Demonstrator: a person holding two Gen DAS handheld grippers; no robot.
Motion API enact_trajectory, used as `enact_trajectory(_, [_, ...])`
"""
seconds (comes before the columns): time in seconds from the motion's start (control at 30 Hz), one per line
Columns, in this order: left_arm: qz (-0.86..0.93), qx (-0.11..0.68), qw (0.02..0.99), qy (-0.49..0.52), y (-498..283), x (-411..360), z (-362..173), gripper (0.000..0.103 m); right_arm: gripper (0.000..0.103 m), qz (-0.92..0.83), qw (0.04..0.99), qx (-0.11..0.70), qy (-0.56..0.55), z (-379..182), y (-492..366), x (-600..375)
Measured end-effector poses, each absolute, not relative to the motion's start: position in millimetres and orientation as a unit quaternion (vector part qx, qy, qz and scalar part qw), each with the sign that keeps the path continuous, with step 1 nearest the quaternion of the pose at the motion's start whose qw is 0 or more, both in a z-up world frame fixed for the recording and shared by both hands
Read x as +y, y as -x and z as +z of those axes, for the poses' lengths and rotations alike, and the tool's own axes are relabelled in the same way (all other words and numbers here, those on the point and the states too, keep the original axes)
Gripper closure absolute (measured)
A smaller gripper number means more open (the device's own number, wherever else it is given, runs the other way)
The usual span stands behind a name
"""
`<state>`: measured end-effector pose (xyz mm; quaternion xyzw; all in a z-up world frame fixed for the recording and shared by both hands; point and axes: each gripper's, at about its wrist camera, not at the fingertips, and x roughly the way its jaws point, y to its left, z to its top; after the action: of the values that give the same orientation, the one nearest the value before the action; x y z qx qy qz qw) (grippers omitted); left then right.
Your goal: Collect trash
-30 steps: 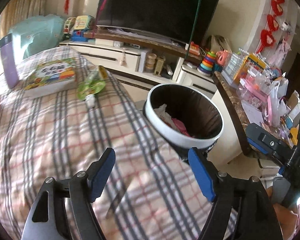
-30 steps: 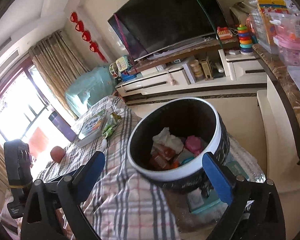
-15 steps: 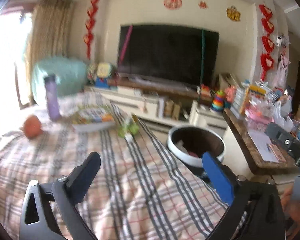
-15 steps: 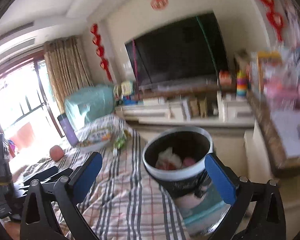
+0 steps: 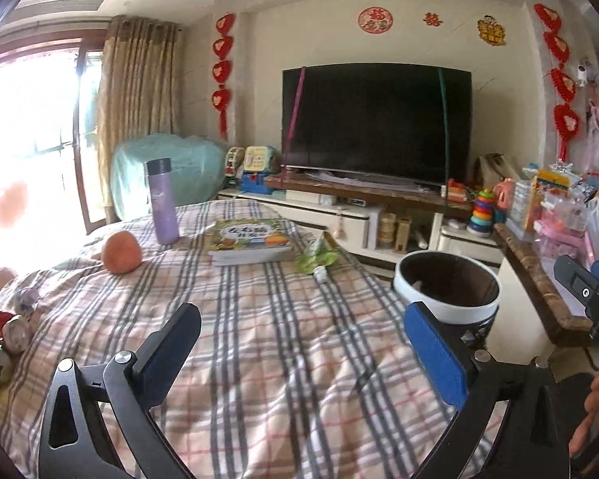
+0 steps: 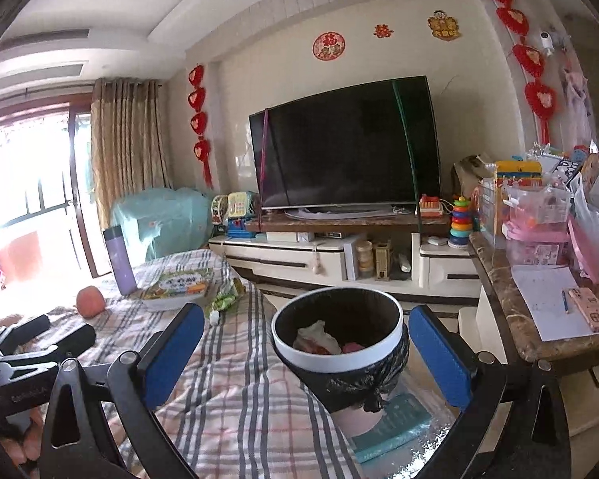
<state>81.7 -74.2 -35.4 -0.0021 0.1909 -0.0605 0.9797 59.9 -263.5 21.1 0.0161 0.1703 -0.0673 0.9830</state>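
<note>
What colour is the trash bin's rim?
White, above a black liner bag. The trash bin shows it best in the right wrist view.

Open right tongs [image 6: 305,345] frame the trash bin [image 6: 337,359] beside the plaid table [image 6: 235,403].

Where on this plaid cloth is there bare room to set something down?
Bare: the wide stretch of plaid cloth between the book and the near edge. Crowded: the far end, with purple bottle, orange fruit and green pouch; small toys line the left edge.

Both wrist views toward television [image 5: 375,119]
</note>
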Motion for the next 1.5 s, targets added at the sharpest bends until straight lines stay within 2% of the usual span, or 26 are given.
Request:
enact_trajectory(0.4, [-0.049,0.186,0.981,-0.011,-81,-89,-38,0.001,0.0,-0.081,0.981,0.171,0.027,6,-57,-252])
enact_trajectory(1.5, [-0.046,0.179,0.983,-0.018,-84,-85,-46,0.001,0.0,-0.092,0.98,0.175,0.011,6,-55,-263])
